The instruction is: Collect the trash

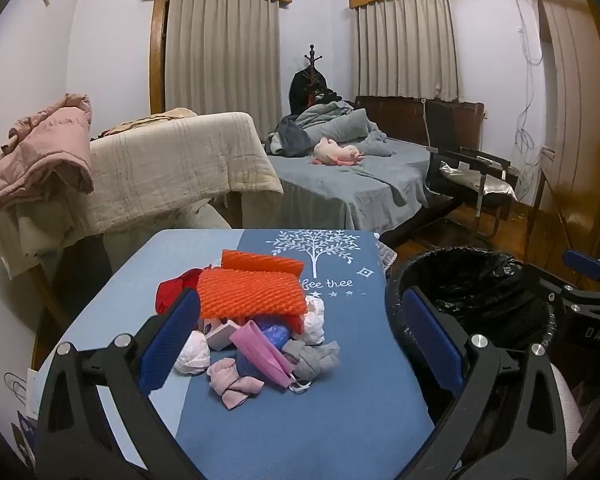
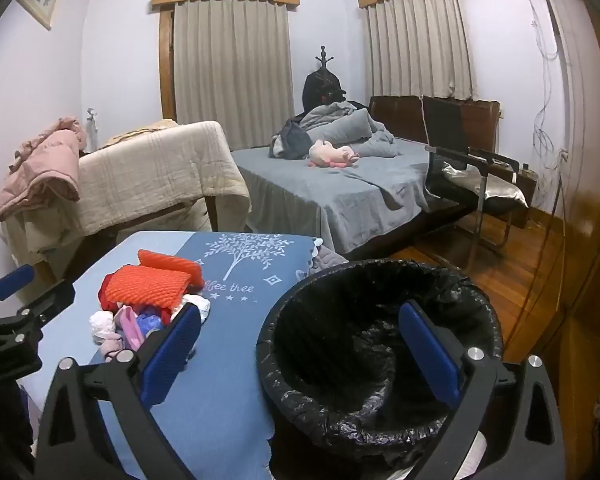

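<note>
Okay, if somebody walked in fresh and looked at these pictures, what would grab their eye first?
Probably the bright orange foam netting topping a heap of crumpled trash on the blue tablecloth. Next, the round bin lined with a black plastic bag, standing just right of the table. Both open grippers, left and right, frame them empty.

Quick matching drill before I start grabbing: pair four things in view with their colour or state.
Things:
1. foam fruit net
2. face mask
3. bin liner
4. left gripper

Colour or state:
A. black
B. open, nothing held
C. orange
D. pink

Pairs: 1-C, 2-D, 3-A, 4-B
</note>
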`<control>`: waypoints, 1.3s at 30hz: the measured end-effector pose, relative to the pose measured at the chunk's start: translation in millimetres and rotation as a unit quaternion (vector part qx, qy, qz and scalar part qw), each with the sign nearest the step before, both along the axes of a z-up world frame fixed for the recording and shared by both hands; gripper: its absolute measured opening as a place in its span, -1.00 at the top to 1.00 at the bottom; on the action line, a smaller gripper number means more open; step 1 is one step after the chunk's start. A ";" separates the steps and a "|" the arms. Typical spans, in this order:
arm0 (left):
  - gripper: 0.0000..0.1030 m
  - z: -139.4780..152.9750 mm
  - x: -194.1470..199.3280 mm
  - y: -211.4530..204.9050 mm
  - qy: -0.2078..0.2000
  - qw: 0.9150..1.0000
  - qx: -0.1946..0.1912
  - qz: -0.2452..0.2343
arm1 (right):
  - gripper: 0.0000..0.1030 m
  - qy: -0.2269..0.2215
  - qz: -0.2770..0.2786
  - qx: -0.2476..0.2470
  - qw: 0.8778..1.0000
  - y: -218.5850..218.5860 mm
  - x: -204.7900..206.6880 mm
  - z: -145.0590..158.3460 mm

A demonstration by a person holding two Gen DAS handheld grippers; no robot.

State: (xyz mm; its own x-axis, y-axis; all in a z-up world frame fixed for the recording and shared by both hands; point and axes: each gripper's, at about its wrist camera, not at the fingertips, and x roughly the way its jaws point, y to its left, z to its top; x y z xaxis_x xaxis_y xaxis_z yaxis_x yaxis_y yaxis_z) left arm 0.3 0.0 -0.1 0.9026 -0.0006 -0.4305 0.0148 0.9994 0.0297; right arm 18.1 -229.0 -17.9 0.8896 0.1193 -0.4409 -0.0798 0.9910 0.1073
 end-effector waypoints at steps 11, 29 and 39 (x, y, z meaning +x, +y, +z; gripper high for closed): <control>-0.90 0.1 0.1 0.3 -0.001 1.000 -0.002 0.000 | -0.88 0.013 -0.001 0.007 1.000 0.5 5.5 -3.9; -0.90 0.1 -0.1 0.3 -0.001 1.000 -0.002 0.000 | -0.88 0.001 -0.004 -0.004 1.000 4.2 1.1 2.7; -0.90 0.1 0.0 0.3 -0.001 1.000 -0.002 0.001 | -0.88 0.001 -0.005 -0.004 1.000 4.5 1.1 2.5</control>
